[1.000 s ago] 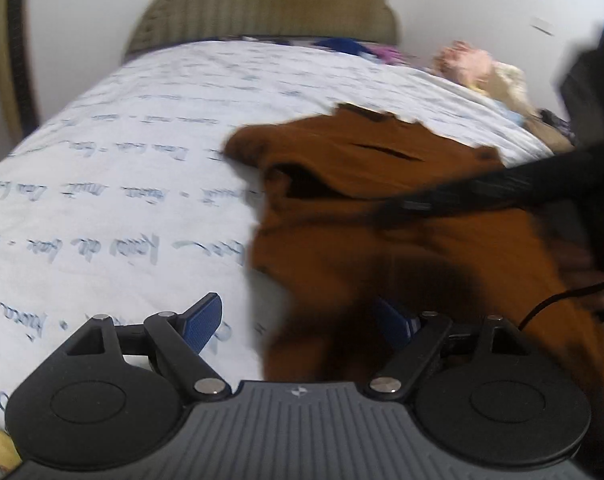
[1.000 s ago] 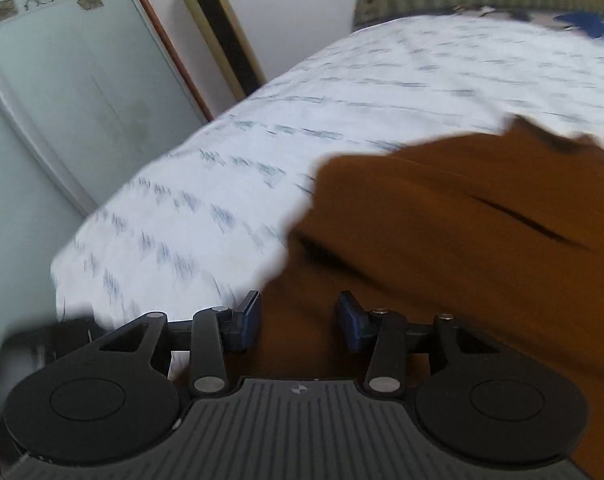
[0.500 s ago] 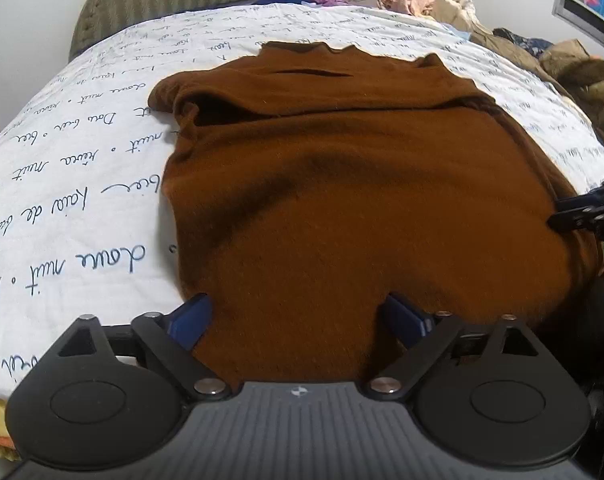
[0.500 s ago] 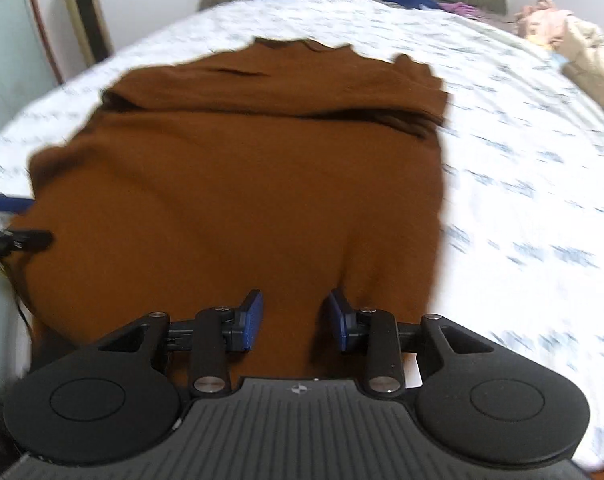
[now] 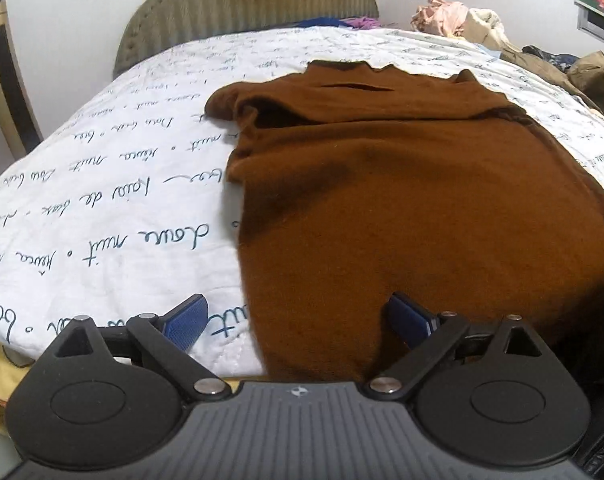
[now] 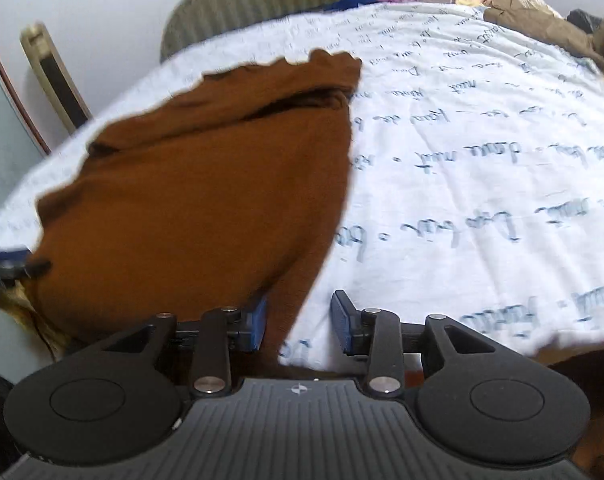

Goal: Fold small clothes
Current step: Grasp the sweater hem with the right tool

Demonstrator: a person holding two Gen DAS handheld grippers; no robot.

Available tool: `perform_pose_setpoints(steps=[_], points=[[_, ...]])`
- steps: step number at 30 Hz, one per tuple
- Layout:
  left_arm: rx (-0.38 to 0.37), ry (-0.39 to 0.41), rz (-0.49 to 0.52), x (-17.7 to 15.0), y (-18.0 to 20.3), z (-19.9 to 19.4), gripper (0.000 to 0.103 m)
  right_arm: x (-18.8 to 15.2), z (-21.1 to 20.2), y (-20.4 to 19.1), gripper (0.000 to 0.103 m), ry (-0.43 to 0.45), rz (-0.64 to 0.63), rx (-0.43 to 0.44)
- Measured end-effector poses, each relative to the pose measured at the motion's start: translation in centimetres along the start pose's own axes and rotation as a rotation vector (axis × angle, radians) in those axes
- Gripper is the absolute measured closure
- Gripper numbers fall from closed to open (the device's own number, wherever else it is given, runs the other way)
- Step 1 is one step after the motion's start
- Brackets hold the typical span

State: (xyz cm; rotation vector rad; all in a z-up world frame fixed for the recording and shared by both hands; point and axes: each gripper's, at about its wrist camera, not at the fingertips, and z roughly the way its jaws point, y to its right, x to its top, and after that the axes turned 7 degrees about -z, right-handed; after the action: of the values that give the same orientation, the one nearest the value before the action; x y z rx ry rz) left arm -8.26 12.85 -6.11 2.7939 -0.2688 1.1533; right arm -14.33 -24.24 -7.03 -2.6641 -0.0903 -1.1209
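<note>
Left gripper point(image 5: 297, 322) is standing wide apart, straddling the near left hem corner of the brown sweater point(image 5: 422, 200), pads not pressing. Right gripper point(image 6: 297, 326) is opening slightly, the near right hem edge lying between its jaws, unclamped. The sweater is lying flat on the lettered bedspread point(image 5: 101, 200), long axis running near to far, collar far. Both grippers are tilting downward, each at its own corner.

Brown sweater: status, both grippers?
Left gripper wide open over near hem. Right gripper opening, nothing pinched, at right edge. Brown sweater flat on bedspread. Nothing blocking.
</note>
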Motion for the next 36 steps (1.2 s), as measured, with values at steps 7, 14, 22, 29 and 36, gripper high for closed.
perform_pose_setpoints(steps=[7,14,22,29,36], points=[[-0.071,-0.012,0.028,-0.3,1.0,0.1,0.004,-0.3,0.2,-1.3,0.090,-0.024,-0.029,0.091],[-0.107,-0.043,0.011,-0.1,1.0,0.0,0.005,-0.4,-1.1,-0.7,0.095,-0.002,0.030,0.068],[-0.133,-0.065,0.014,-1.0,1.5,-0.6,0.005,-1.0,-3.3,0.2,0.096,-0.031,-0.007,-0.072],[-0.207,-0.081,-0.031,-0.2,1.6,0.0,0.005,-1.4,-1.7,0.5,0.102,-0.115,-0.091,-0.310],[-0.278,-0.077,-0.110,-1.0,-0.6,-1.0,0.005,-1.7,-4.7,0.9,0.086,-0.023,-0.060,-0.088]])
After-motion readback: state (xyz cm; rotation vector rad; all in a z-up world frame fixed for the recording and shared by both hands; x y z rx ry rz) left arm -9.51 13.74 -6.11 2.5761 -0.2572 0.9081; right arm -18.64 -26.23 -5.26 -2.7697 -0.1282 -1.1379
